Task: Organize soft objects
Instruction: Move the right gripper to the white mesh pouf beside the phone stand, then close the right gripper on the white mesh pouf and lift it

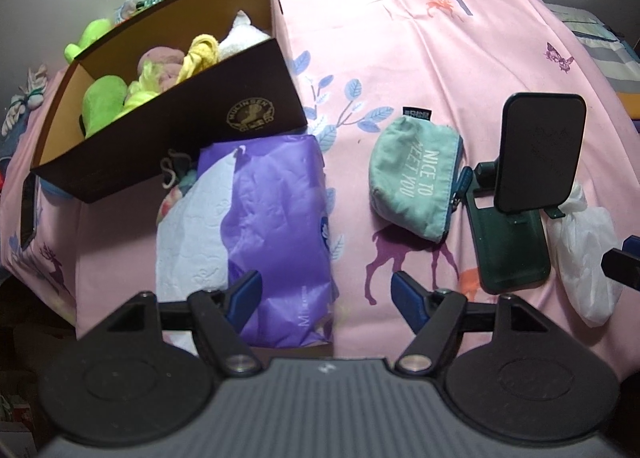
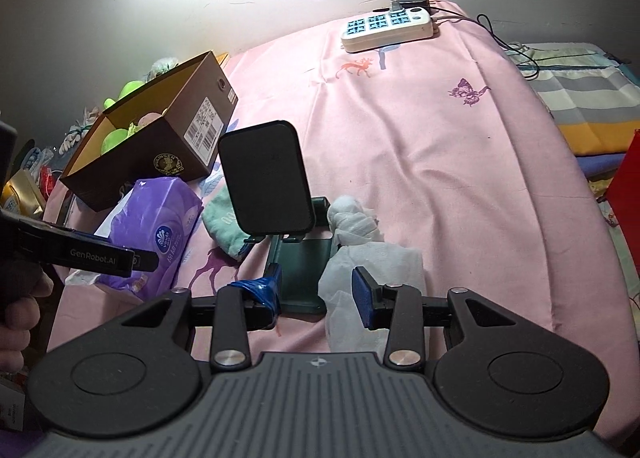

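The left gripper point(image 1: 326, 290) hangs with jaws wide apart and nothing between them, its left finger over the purple tissue pack point(image 1: 276, 225); the green pouch point(image 1: 416, 181) lies just ahead to its right. The right gripper point(image 2: 318, 292) is released too, the white tissue point(image 2: 372, 270) lying under its gap, beside the phone stand point(image 2: 298, 258). The box point(image 1: 168, 117) of plush toys sits far left.

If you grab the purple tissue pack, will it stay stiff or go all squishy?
Probably squishy: the purple tissue pack has a crinkled, dented wrapper, so it should cave in under the pads. It likely feels light for its size, being soft paper. The glossy plastic may be a bit slippery, and the loose white tissue hanging out could flop or pull free.
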`<state>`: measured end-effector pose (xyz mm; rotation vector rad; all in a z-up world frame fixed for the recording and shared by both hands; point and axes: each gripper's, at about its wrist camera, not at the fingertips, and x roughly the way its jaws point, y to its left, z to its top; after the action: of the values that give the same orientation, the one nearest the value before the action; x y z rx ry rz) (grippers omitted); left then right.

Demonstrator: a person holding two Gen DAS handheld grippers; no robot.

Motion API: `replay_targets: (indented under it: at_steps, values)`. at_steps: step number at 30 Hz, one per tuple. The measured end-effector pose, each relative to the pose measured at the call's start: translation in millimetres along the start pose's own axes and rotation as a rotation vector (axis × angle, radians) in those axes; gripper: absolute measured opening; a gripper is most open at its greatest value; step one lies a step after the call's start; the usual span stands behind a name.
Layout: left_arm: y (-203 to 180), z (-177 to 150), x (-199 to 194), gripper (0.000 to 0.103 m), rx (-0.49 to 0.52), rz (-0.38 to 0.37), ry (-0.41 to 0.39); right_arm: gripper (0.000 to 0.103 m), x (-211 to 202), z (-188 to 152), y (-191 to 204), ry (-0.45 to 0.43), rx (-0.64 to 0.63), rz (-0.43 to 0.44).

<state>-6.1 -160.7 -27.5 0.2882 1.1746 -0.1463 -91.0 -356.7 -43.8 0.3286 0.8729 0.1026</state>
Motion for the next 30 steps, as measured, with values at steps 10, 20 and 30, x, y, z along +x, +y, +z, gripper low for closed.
replay_targets:
  at_steps: [10, 20, 30]
  values:
    - [-10.3, 1.0, 14.0, 0.075, 0.013, -0.017, 0.037, 0.022, 1.8, 7.1, -20.4, -0.015, 0.066, -0.034]
    - [-20.8, -1.9, 24.5, 0.079, 0.069, -0.019, 0.044, 0.023, 17.4, 12.1, -39.0, 0.034, 0.087, -0.045]
    - [-24.5, -1.7, 27.0, 0.08, 0.106, -0.024, 0.034, 0.025, 47.3, 3.2, -47.0, 0.153, 0.113, 0.003]
